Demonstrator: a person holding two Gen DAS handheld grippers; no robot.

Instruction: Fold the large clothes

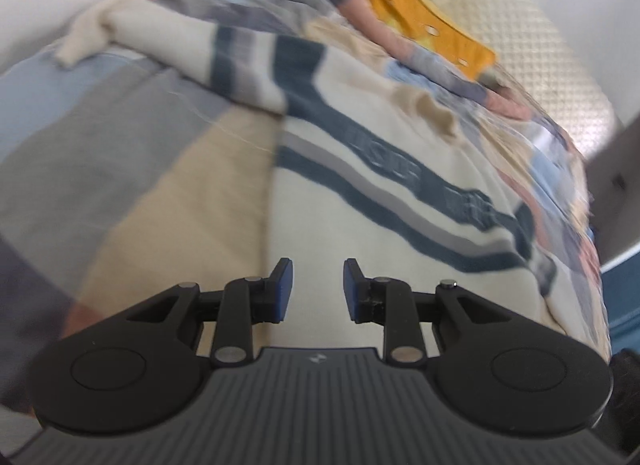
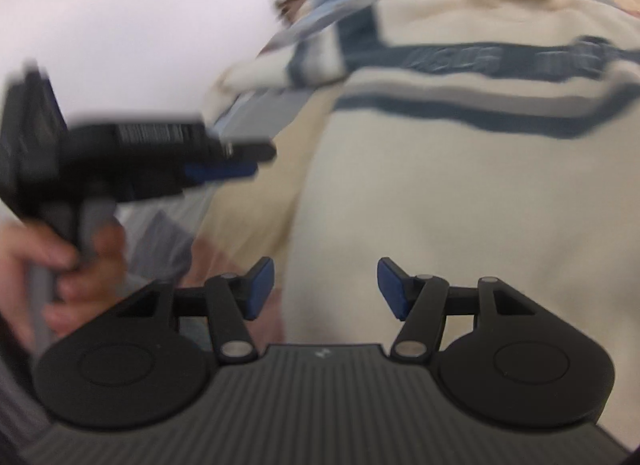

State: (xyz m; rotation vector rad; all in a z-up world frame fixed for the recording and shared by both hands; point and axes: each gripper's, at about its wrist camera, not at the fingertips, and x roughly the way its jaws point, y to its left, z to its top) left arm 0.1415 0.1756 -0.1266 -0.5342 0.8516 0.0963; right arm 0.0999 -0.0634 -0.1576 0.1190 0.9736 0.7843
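Observation:
A cream sweater (image 1: 380, 225) with dark blue and grey chest stripes lies flat on a bed, one sleeve (image 1: 168, 33) folded across its upper part. My left gripper (image 1: 318, 289) hovers over the sweater's lower body, open, with nothing between its blue pads. In the right wrist view the same sweater (image 2: 460, 193) fills the middle and right. My right gripper (image 2: 326, 289) hangs above its lower left edge, open and empty. The left gripper (image 2: 248, 163) shows blurred at the left, held by a hand (image 2: 80, 265), beside the sweater's edge.
A patchwork quilt (image 1: 100, 145) in blue, grey and tan covers the bed under the sweater. A yellow cloth item (image 1: 420, 21) lies on a cream quilted cover (image 1: 552, 45) at the far side. White wall (image 2: 120, 5) lies beyond the bed's edge.

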